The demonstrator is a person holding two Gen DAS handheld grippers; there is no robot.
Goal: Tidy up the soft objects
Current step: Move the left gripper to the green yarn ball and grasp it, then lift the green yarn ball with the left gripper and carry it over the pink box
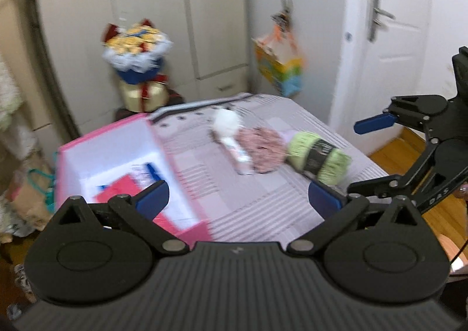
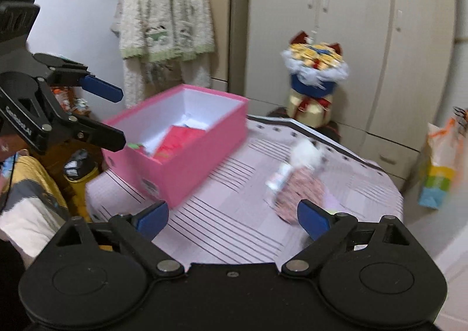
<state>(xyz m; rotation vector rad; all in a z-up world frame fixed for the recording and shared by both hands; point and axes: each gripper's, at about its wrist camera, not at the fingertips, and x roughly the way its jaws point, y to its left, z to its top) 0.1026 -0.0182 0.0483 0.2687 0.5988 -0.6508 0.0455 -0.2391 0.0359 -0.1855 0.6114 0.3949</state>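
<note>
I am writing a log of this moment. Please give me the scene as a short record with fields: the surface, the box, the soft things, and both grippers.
surface: bed with striped cover
box: pink box, open, on the bed, with red items inside
soft things: white plush toy, pink yarn ball, green yarn ball, lying in a row on the cover, outside the box
left gripper: open, empty, above the bed
right gripper: open, empty, near the pink yarn ball
background: bouquet, hanging cardigan
</note>
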